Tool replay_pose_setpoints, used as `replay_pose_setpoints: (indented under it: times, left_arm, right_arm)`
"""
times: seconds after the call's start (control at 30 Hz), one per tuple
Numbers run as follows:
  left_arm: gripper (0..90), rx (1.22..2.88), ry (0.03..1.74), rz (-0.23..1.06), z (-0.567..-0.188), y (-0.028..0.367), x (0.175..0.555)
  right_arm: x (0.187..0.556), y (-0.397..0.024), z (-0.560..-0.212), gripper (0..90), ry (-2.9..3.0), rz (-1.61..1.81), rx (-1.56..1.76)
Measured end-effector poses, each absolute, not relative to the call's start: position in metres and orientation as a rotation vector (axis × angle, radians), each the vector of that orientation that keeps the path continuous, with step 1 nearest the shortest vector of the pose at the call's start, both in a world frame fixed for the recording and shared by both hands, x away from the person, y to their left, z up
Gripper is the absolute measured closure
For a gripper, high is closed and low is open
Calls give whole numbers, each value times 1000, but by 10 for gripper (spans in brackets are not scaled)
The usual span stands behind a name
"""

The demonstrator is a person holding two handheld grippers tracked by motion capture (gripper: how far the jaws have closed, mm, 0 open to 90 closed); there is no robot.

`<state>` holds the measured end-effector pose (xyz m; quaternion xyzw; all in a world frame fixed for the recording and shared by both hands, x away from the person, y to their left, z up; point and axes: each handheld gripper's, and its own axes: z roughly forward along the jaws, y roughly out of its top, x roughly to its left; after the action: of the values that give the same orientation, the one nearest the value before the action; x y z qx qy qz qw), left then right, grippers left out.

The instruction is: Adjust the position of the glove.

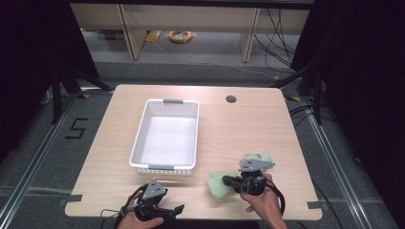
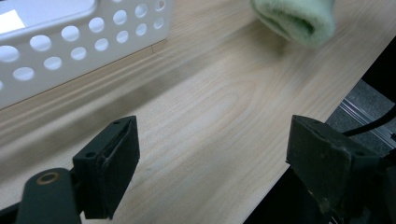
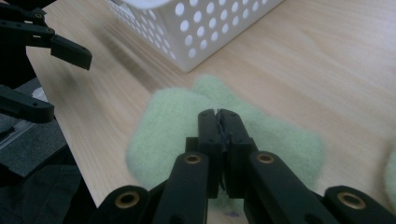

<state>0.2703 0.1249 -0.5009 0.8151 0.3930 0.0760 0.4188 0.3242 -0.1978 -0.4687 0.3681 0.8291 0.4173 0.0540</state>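
A light green cloth [image 1: 217, 186] lies crumpled on the wooden table near its front edge, right of the white perforated basket [image 1: 141, 133]. My right gripper [image 1: 225, 181] points left with its tip over this cloth. In the right gripper view its jaws are pressed together above the green cloth [image 3: 163, 130], and no fabric shows between the pads. My left gripper [image 1: 179, 210] rests at the table's front edge, open, with bare wood between its jaws [image 2: 215, 158]. The left gripper view has the cloth [image 2: 299, 18] far ahead.
A second green cloth [image 1: 256, 157] lies just behind my right gripper. The basket [image 2: 84, 42] stands empty, its corner [image 3: 196, 32] close to the cloth. A cable hole [image 1: 231, 99] sits at the table's back. The left gripper [image 3: 51, 79] shows open at the table's edge.
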Motion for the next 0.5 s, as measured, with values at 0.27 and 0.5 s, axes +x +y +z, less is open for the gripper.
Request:
replay_pose_setpoints:
  times: [0.27,0.5]
  left_arm:
    - [168,2058,972,188,-502,123,270]
    - [168,2056,955,188,-504,116,268]
  right_arm:
    - [320,-198,-486,878,2528,1220,1168]
    - [320,-199,-486,717,2532,1217,1187]
